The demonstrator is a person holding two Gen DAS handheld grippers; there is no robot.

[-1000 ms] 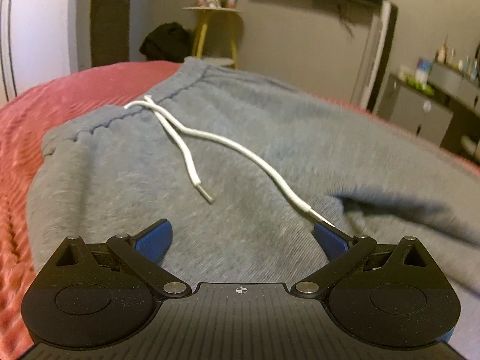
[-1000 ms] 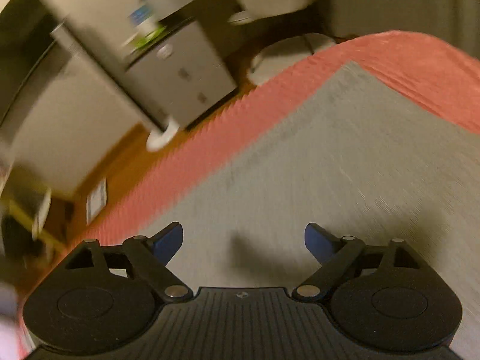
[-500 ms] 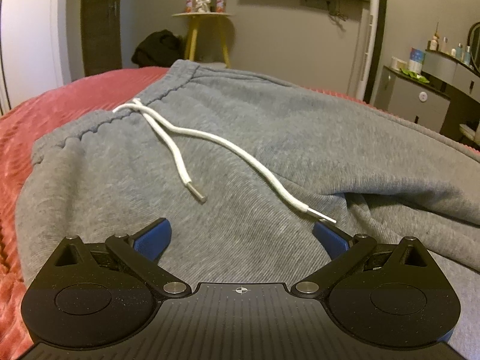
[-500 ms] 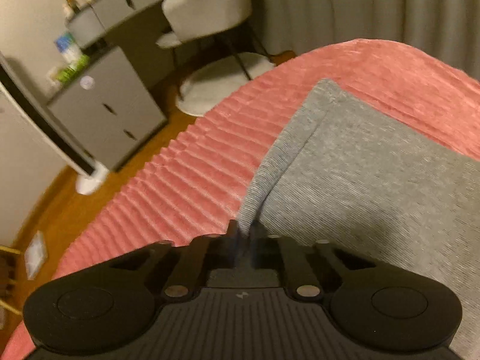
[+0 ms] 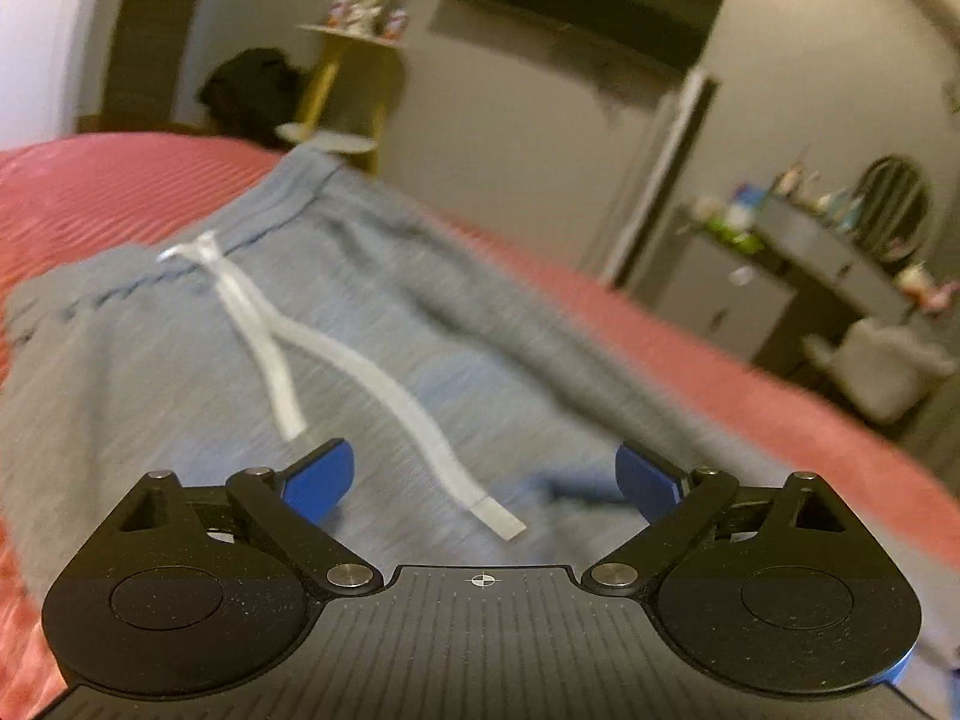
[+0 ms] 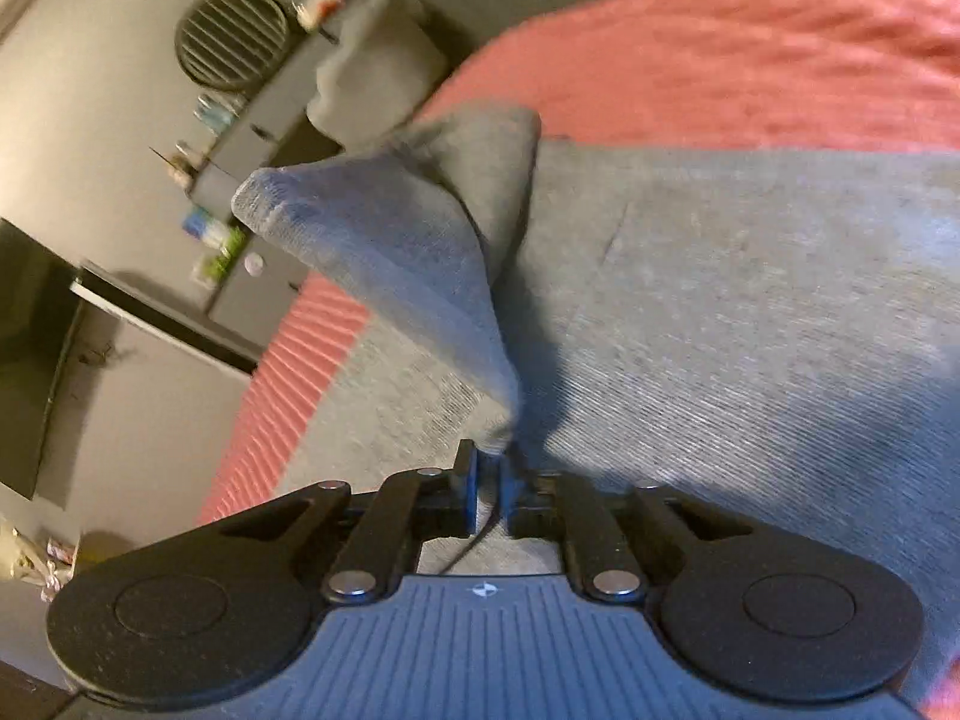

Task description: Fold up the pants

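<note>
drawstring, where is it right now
In the left wrist view the white drawstring lies on the grey pants, running from the waistband at upper left down to an end between the open left gripper fingers, untouched.

At the bottom centre of the frame, the black right gripper has its jaws pinched on a fold of the grey knit pants; they have just eased apart slightly. The gripped cuff end rises toward the upper left, lifted off the ribbed coral-red bedspread. A grey cabinet stands at far left.
</note>
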